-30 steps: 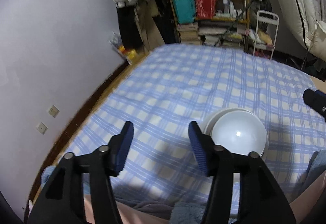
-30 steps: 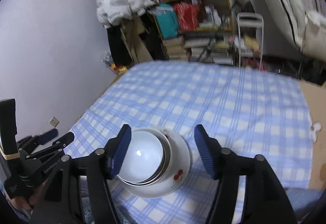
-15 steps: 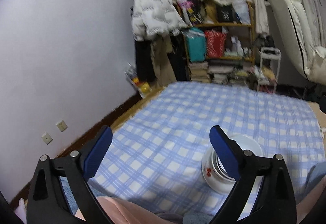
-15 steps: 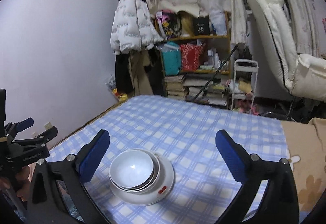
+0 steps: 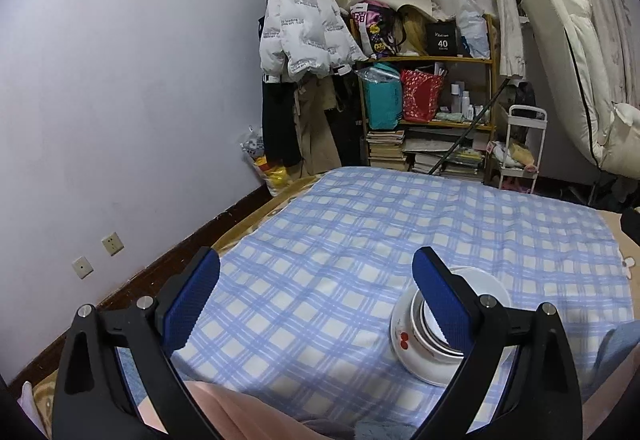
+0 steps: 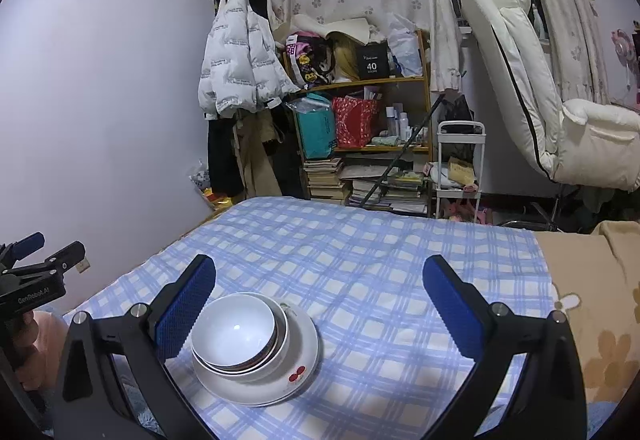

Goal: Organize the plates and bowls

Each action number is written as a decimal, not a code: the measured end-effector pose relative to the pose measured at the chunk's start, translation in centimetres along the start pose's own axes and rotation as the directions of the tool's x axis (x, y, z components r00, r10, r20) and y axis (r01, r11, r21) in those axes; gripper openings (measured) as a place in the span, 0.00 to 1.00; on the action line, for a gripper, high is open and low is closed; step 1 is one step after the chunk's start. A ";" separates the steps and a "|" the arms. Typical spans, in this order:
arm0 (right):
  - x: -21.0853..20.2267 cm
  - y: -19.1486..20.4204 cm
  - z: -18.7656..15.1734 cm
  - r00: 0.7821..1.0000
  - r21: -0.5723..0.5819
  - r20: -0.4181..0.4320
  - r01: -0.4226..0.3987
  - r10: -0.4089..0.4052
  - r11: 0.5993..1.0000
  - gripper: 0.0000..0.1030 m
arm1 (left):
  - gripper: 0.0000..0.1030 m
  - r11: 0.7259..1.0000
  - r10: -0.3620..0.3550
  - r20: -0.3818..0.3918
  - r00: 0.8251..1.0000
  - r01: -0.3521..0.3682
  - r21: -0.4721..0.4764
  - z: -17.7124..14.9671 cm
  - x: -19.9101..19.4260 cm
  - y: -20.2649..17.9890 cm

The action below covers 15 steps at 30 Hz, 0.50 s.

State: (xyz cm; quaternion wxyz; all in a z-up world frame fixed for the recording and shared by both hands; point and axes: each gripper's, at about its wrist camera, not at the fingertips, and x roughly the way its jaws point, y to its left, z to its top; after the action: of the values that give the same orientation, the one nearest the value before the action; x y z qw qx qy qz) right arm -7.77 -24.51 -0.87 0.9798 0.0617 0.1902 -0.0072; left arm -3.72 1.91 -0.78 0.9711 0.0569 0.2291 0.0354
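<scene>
A white bowl sits nested in other bowls on a white plate with a red cherry mark, near the front left of the blue checked cloth. The stack also shows in the left wrist view, partly hidden behind a blue pad. My right gripper is open and empty, raised above and behind the stack. My left gripper is open and empty, to the left of the stack; it also shows at the left edge of the right wrist view.
The cloth covers a low surface next to a purple wall. Behind stand a cluttered shelf, hanging coats, a small white cart and a white recliner. A beige flowered blanket lies at the right.
Both grippers have opened wide and pulled up and back from the stack of dishes. The stack stays on the cloth and now looks smaller and farther away.
</scene>
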 end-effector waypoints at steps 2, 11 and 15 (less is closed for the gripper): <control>0.2 -0.1 -0.2 1.000 0.000 -0.005 0.004 -0.004 1.000 1.00 | 0.93 1.000 0.007 -0.005 1.000 -0.007 0.010 -0.2 0.2 -0.2; 0.5 -0.5 -0.3 1.000 0.006 -0.021 0.006 -0.006 1.000 1.00 | 0.93 1.000 0.011 -0.016 1.000 -0.011 0.025 -0.6 0.6 -0.9; 0.6 -0.4 -0.3 0.999 0.012 -0.030 0.015 -0.015 1.000 1.00 | 0.93 0.999 0.017 -0.024 1.000 -0.016 0.033 -0.7 0.9 -1.1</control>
State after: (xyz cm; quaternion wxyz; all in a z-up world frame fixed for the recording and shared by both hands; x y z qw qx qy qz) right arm -7.37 -24.85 -1.42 0.9763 0.0665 0.2054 -0.0149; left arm -3.19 1.02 -1.93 0.9669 0.0743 0.2407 0.0403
